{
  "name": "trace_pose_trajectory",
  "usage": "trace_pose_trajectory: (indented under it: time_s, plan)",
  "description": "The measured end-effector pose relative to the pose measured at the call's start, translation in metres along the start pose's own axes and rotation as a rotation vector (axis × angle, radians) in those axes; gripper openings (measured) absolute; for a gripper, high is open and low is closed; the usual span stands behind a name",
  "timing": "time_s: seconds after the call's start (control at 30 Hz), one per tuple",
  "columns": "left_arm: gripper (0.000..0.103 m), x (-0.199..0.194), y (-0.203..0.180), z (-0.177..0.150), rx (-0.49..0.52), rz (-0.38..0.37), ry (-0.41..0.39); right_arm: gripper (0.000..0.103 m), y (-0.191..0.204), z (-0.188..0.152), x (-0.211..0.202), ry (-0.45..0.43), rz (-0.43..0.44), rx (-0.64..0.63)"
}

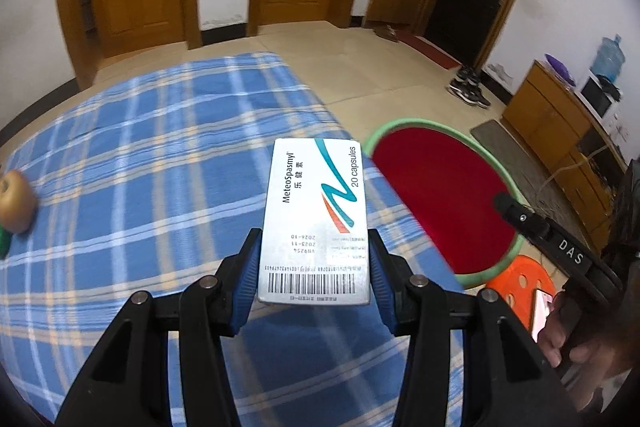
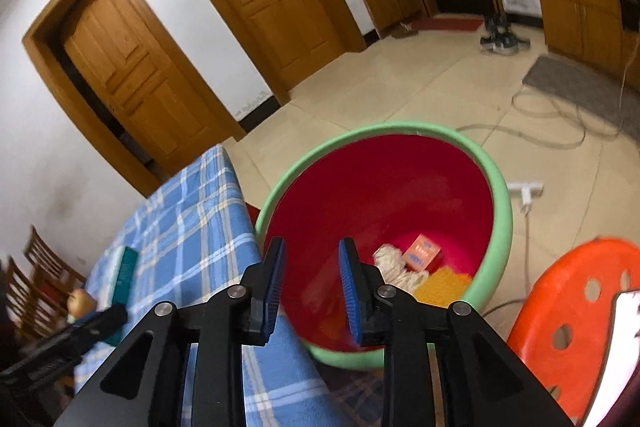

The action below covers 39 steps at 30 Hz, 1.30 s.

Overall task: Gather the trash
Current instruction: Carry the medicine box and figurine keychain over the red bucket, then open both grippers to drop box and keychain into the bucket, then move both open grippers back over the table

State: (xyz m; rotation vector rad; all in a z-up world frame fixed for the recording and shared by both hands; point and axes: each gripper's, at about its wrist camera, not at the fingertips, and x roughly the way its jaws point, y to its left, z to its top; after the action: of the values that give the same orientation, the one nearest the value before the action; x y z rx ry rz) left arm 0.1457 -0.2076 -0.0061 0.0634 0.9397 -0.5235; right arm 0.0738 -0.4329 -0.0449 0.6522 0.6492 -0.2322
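My left gripper [image 1: 314, 251] is shut on a white medicine box [image 1: 316, 211] with a teal swoosh, held above the blue plaid tablecloth [image 1: 160, 167] near the table's right edge. Just right of the box stands the red bin with a green rim [image 1: 516, 199]. My right gripper [image 2: 312, 255] hangs open over that red bin [image 2: 384, 187], nothing between its blue pads. At the bin's bottom lie a small orange box [image 2: 424, 253], a pale rag [image 2: 394, 263] and something yellow [image 2: 444, 285]. The right gripper's black tip [image 1: 520, 215] shows in the left wrist view.
A brownish fruit [image 1: 16, 201] sits at the cloth's left edge. An orange plastic stool [image 2: 580, 323] stands right of the bin. A green flat object [image 2: 126, 271] lies on the table. Wooden doors [image 2: 132, 71], cabinets [image 1: 560, 119], shoes [image 1: 468, 87] and a floor cable [image 2: 560, 123] surround.
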Motion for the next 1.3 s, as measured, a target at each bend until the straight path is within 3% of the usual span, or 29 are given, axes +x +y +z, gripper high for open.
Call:
trace_pose_trajectory:
  time_s: [0.17, 0.47, 0.73, 0.83, 1.3]
  plan:
    - [0.050, 0.019, -0.027, 0.009, 0.027, -0.059, 0.016, 0.029, -0.010, 0.003, -0.013, 0.005, -0.020, 0.014]
    - [0.050, 0.057, -0.068, 0.025, 0.104, -0.082, 0.069, 0.032, -0.029, 0.005, -0.027, -0.035, -0.062, 0.035]
    - [0.052, 0.074, -0.093, 0.031, 0.151, -0.081, 0.063, 0.033, -0.049, 0.005, -0.032, -0.040, -0.089, 0.089]
    - [0.062, 0.075, -0.094, 0.030, 0.143, -0.081, 0.070, 0.042, -0.048, 0.004, -0.034, -0.043, -0.096, 0.088]
    - [0.063, 0.036, -0.051, 0.019, 0.043, -0.030, 0.029, 0.065, -0.016, -0.010, -0.046, -0.020, -0.083, 0.002]
